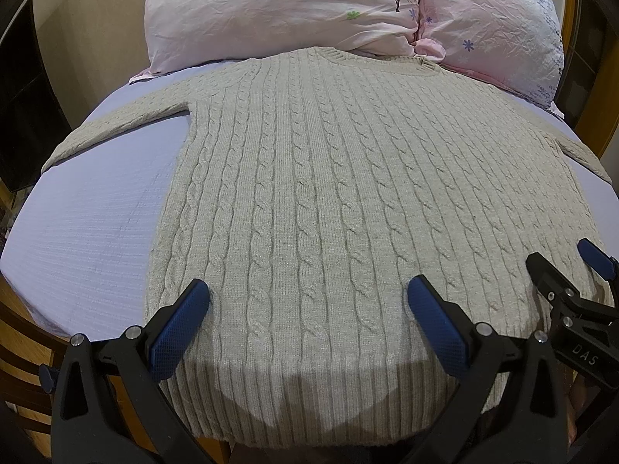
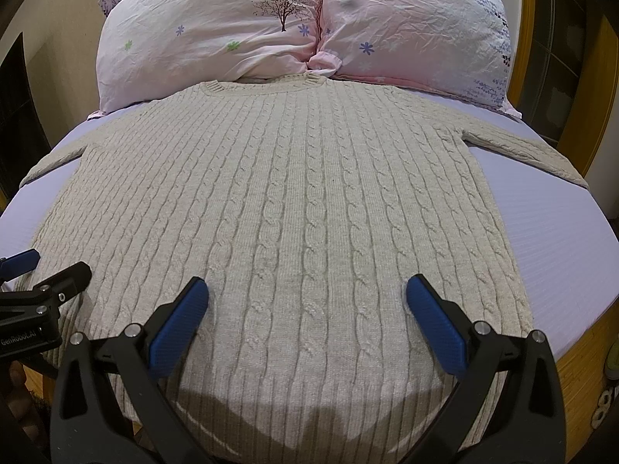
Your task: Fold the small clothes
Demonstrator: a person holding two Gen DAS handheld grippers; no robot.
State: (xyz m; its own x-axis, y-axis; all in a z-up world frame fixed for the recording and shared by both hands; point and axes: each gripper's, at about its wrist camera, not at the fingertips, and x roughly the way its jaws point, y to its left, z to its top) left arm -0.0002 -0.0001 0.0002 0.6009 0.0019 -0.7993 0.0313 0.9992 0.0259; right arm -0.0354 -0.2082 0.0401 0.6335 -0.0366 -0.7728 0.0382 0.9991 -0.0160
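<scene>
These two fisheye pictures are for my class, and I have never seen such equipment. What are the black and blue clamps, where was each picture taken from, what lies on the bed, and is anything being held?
The clamps are two-finger grippers that a person holds, one in each hand. Each carries a camera looking forward along its fingers, so one picture comes from the left gripper and the other from the right gripper. Both stand open and hold nothing. On the bed a beige cable-knit sweater lies flat, sleeves spread, collar toward two pink flowered pillows. The grippers hover over its ribbed hem, side by side.
</scene>
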